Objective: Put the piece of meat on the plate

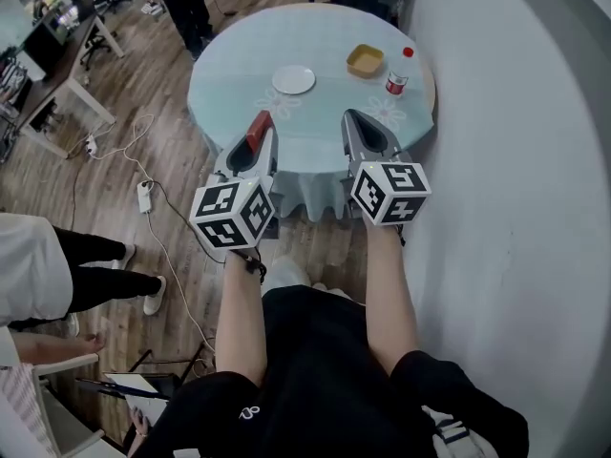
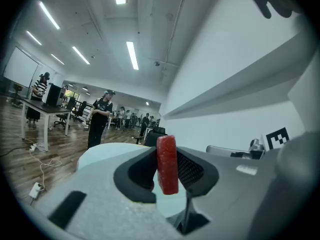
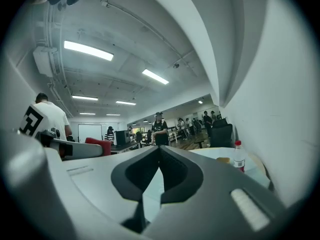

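Left gripper (image 1: 260, 122) clamps meat (image 2: 167, 164) by the table rim (image 1: 315, 166) — plate (image 1: 293, 80) well apart.

1 ea: plate (image 1: 293, 80), bowl (image 1: 365, 60), bottle (image 3: 239, 156), meat pc (image 2: 167, 164) (red)

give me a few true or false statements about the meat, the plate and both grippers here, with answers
1. The left hand-held gripper is clamped on the red piece of meat. True.
2. The piece of meat already lies on the white plate. False: the plate is bare, and the meat is up between the left gripper's jaws.
3. The right hand-held gripper grips the bottle. False: its jaws are together with nothing between them, and the bottle stands on the round table.
4. In the head view, the yellow bowl sits on the table to the right of the plate. True.
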`<state>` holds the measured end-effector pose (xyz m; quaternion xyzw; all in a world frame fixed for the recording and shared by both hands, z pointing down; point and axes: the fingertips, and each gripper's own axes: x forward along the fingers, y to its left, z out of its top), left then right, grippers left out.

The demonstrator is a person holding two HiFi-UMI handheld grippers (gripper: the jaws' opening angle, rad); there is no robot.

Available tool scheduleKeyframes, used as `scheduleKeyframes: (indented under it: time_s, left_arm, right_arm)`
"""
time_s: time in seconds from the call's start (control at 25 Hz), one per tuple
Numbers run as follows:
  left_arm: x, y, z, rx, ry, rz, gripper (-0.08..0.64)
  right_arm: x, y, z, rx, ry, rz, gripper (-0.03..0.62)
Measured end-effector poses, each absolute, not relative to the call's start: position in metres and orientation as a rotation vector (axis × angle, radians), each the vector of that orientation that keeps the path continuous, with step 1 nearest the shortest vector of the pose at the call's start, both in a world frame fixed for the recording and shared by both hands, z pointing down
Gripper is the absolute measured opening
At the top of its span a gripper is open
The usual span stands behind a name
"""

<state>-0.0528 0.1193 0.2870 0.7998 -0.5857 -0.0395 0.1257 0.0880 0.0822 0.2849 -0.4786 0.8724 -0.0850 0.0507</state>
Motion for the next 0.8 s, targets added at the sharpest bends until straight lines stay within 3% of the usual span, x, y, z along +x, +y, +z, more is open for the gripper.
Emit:
scheduleKeyframes:
  time_s: [0.36, 0.56, 0.8]
  left_arm:
    - [-0.091, 0.046, 0.340, 2.200, -1.680, -0.095, 0.089]
    - [-0.087, -0.029, 0.374, 2.174, -1.512, -0.101, 0.089]
    - [-0.129, -0.130, 0.417, 2.066, -1.463, -0.039, 0.089]
  right_arm:
    - [0.058, 0.014, 0.329, -1.457, 2.715, -0.343, 0.006]
    - [0.067, -0.060, 0.352, -1.648, 2.719, -0.340, 0.006]
    - [0.028, -0.157, 0.381, -1.662, 2.770, -0.445, 0.006]
